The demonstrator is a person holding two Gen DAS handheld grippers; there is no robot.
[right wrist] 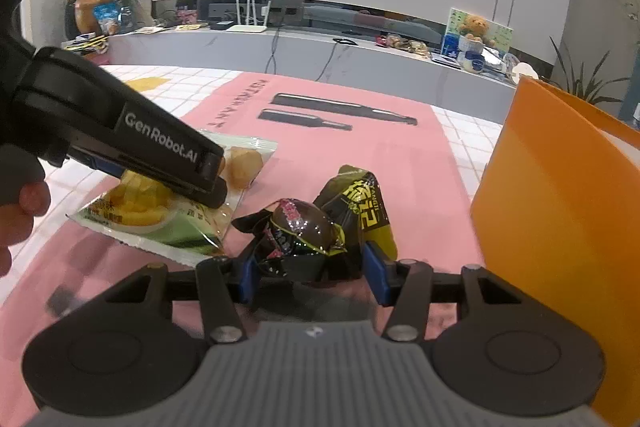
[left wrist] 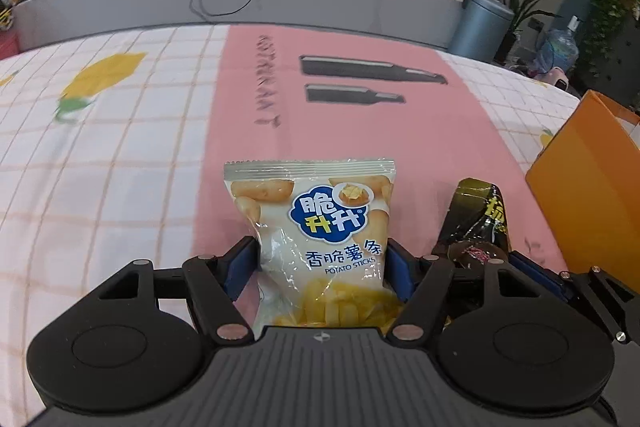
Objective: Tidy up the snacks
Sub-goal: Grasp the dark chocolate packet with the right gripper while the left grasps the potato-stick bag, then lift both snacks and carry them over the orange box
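Table w/ pink-and-checked cloth [left wrist: 120, 167]; on it potato-stick bag [left wrist: 320, 239], dark snack packs [right wrist: 340, 219], orange box [right wrist: 560, 207].

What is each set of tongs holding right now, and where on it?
Left tongs: the potato sticks bag, gripped across its lower half. Right tongs: the dark wrapped snack, clamped at its near end.

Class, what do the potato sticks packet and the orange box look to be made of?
Potato sticks packet: thin glossy plastic film, probably; it crinkles, glints, and has a crimped top seal. Orange box: smooth matte card or plastic sheet; flat, thin-edged walls. Cannot tell which.
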